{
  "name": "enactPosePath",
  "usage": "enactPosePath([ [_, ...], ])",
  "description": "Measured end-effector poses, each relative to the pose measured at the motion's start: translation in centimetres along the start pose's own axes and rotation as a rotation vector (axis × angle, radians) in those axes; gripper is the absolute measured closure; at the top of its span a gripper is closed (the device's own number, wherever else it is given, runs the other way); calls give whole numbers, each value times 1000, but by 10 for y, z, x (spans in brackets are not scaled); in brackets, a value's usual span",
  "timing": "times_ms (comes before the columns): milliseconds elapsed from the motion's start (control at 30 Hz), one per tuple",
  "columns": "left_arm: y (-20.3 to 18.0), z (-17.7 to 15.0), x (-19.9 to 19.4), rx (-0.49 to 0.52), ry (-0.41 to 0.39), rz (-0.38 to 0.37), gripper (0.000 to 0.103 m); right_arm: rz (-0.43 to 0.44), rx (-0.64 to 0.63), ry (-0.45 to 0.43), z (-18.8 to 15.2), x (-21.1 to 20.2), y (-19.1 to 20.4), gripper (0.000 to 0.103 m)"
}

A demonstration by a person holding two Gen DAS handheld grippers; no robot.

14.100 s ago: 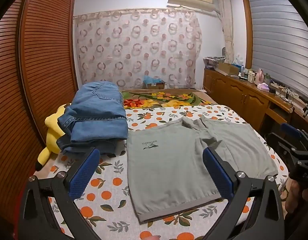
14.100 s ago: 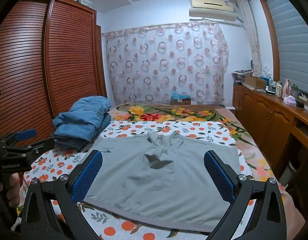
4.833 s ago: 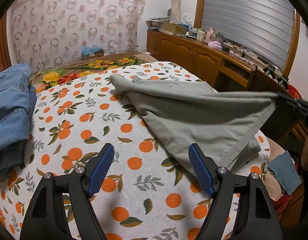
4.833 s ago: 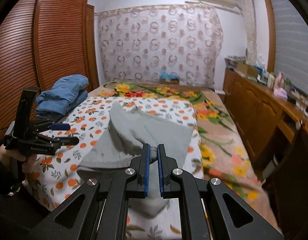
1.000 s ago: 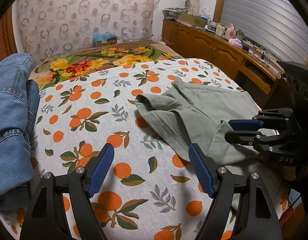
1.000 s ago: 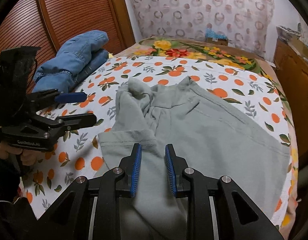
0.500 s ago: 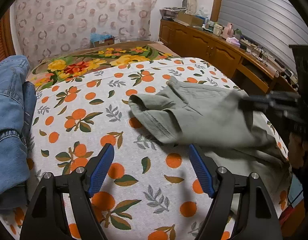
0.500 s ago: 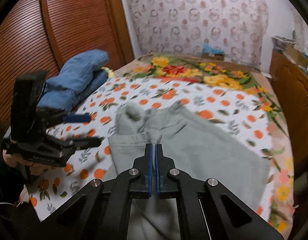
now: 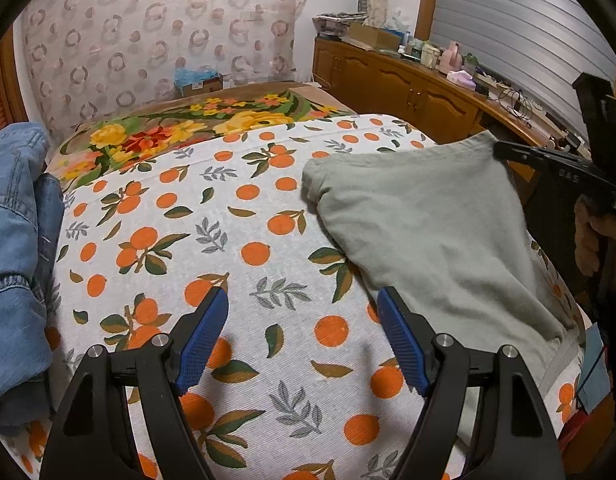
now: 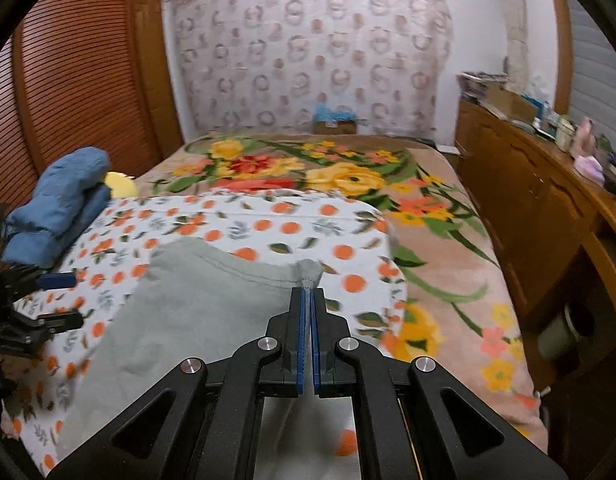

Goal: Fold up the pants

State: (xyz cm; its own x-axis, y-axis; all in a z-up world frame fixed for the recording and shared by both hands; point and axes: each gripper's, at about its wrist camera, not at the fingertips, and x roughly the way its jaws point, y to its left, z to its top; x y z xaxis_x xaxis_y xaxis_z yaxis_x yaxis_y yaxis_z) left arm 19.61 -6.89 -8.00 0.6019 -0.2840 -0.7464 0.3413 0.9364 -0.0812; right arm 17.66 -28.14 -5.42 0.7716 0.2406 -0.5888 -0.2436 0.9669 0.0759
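One pair of grey pants (image 9: 428,232) lies doubled over on the bed (image 9: 244,240), its corner pinched in the right claw (image 10: 307,294), the left claw (image 9: 304,328) spread wide and empty, so further folds seemingly remain, with one denim pile (image 9: 16,240) beside.

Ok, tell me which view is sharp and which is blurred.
Left wrist view: sharp, orange-print sheet and grey pants crisp, edges bent by fisheye. Right wrist view: motion-smeared, sheet and cabinet soft, only the right gripper clamped on the pants looks crisp.
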Motion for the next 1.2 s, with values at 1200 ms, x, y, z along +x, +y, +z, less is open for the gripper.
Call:
enactPosePath([
  [1200,-46,-19,-17,57,-3,-38,25,-20,67,62,-50,-75,2,75],
])
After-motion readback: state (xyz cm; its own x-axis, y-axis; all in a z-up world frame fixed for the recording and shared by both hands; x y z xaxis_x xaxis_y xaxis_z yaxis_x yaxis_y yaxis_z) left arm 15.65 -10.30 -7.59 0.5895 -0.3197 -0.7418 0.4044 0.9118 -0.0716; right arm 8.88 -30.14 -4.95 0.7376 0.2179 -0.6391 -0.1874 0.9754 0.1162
